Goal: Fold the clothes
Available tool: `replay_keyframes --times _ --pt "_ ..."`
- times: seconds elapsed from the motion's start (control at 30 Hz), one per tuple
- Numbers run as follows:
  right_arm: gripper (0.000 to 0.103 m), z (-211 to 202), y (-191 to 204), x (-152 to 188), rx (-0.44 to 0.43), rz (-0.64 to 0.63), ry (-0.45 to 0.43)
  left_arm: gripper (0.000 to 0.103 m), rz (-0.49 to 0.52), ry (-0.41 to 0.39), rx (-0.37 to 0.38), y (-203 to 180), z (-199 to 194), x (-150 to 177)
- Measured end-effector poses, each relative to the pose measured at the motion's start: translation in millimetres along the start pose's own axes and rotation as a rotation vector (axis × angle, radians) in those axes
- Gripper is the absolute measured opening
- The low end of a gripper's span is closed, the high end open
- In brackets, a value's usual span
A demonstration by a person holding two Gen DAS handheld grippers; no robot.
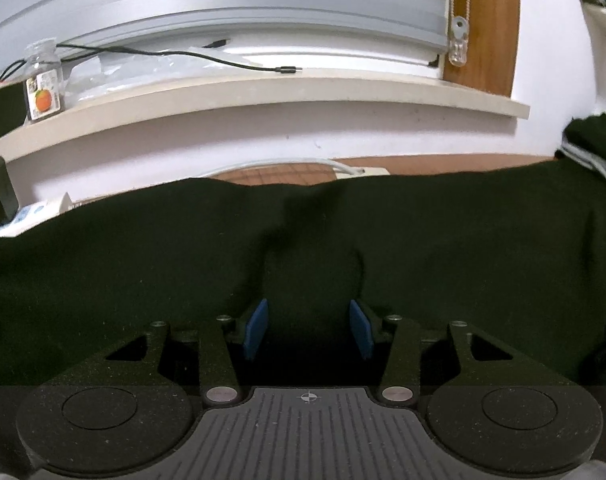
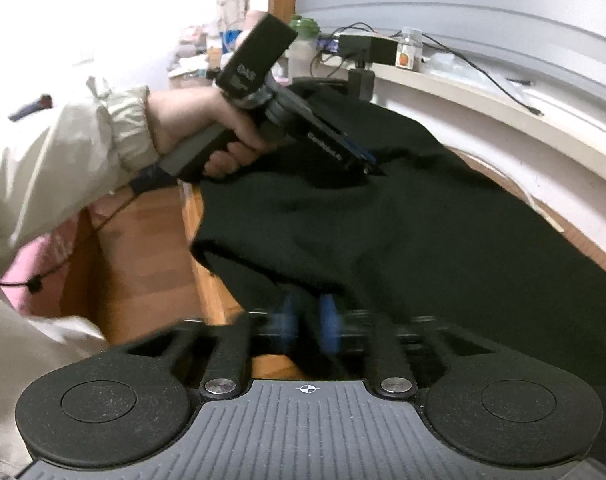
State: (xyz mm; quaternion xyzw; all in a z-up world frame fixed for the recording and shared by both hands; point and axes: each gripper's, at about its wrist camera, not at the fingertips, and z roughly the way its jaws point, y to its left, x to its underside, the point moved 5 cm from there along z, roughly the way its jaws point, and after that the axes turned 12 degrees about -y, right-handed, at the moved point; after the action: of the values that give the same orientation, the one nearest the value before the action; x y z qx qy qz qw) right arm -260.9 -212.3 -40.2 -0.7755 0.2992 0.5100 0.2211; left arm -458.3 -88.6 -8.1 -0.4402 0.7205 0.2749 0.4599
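A dark green garment [image 1: 423,240] lies spread over the table and fills the lower half of the left wrist view. My left gripper [image 1: 310,322] hovers low over it and is open: its blue pads [image 1: 258,328] stand well apart, with only flat cloth beneath them. From the right wrist view the same garment [image 2: 423,220] runs from the near table edge to the far end. There a hand holds the left gripper [image 2: 371,162], which points down at the cloth. My right gripper [image 2: 307,320] is blurred at the garment's near hem, its pads close together with cloth between them.
A pale windowsill [image 1: 303,92] runs behind the table, with a small bottle with an orange label [image 1: 43,84] and a black cable [image 1: 223,62] on it. The wooden table edge [image 2: 207,280] drops to the floor at left. A person's beige sleeve [image 2: 63,152] fills the left side.
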Motion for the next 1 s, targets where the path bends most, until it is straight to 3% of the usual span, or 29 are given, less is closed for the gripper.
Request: replay_keyframes --times 0.13,0.2,0.3,0.53,0.7,0.83,0.9,1.0 --pt "0.002 -38 4 -14 -0.013 -0.004 -0.083 0.050 -0.003 0.003 0.010 1 0 0" --pt "0.002 -50 6 -12 -0.007 -0.004 -0.083 0.051 0.000 0.004 0.017 0 -1 0" --pt "0.003 -46 -1 -1 -0.007 0.015 -0.051 0.051 0.008 0.005 0.016 -2 -2 1" --pt "0.008 -32 -2 0 -0.006 0.003 -0.068 0.051 -0.024 -0.005 -0.030 14 -29 4" --pt "0.018 -25 -3 0 -0.005 0.016 -0.092 0.056 -0.082 -0.093 -0.205 72 -99 3" --pt "0.032 -27 -22 5 0.060 0.065 -0.116 0.064 -0.124 -0.122 -0.372 126 -143 9" --pt "0.034 -28 -30 7 0.091 0.075 -0.124 0.067 -0.153 -0.126 -0.446 151 -160 17" --pt "0.035 -28 -39 9 0.122 0.069 -0.124 0.070 -0.194 -0.105 -0.474 175 -167 30"
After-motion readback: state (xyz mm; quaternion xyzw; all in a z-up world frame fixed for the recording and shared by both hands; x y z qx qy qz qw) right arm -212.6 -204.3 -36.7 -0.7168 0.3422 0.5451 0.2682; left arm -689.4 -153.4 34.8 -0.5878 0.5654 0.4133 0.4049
